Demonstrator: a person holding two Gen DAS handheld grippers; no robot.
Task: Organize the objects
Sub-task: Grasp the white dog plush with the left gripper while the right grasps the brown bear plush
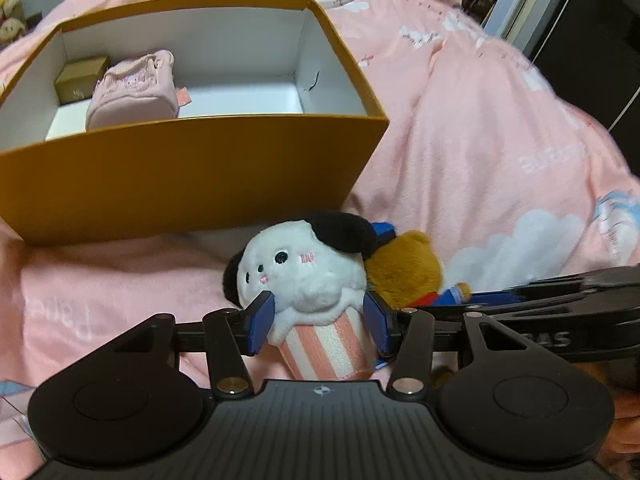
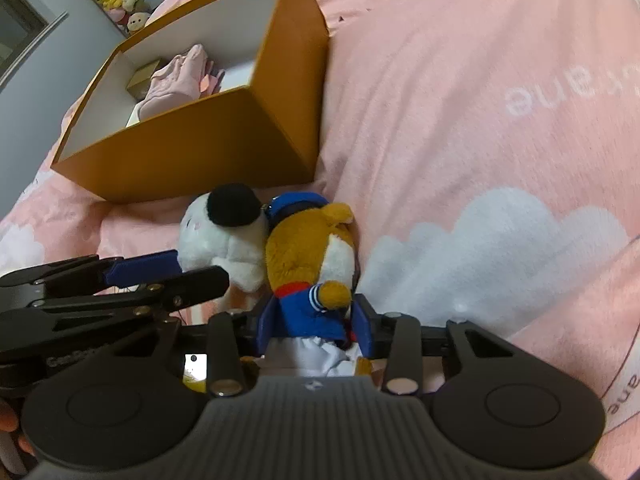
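The left gripper (image 1: 320,316) pinches the panda toy (image 1: 308,280); the right gripper (image 2: 314,330) clamps the bear toy (image 2: 310,264) — the box (image 1: 192,176) holds a pink pouch (image 1: 132,88) and small carton (image 1: 82,78).

white popcorn plush (image 1: 308,276) and sailor bear plush (image 2: 308,264) lie touching before the open orange box (image 1: 192,176).

Left hand-held gripper (image 1: 320,322) clamps the popcorn plush (image 1: 308,280) before the orange box (image 1: 192,172).
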